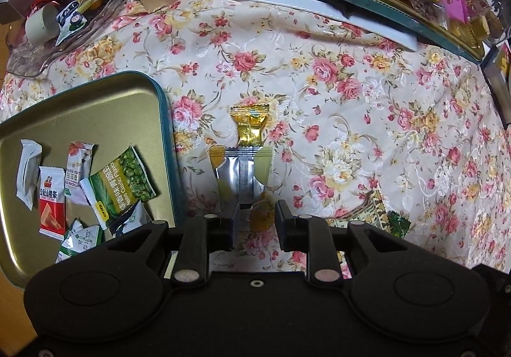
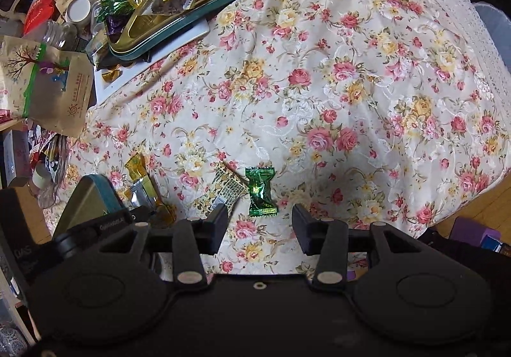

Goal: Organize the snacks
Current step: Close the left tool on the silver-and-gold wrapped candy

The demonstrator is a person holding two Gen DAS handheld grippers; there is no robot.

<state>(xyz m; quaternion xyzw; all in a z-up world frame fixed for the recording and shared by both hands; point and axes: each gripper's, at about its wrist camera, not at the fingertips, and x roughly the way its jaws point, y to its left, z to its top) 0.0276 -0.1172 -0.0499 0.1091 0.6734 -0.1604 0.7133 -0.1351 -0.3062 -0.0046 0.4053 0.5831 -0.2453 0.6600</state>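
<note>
Left gripper (image 1: 254, 213): I am pointing it down at the flowered cloth (image 1: 351, 140), jaws standing partly apart and pressing on nothing.
Silver packet (image 1: 243, 175): it is lying just ahead of my left fingers at the frame's centre, its near end reaching into the gap between them; whether a pad touches it I cannot tell.
Gold candy (image 1: 250, 128): it is lying just beyond the silver packet, touching its far end.
Tin tray (image 1: 159, 120): it is sitting at the left of the frame, holding several packets, beside my left fingers.
Right gripper (image 2: 260, 219): I am holding it half open, empty.
Green candy (image 2: 260, 192): it is lying on the cloth just ahead of my right fingers, centred on the gap, apart from both pads.
Patterned packet (image 2: 228, 187): it is lying beside the green candy, on its left.
</note>
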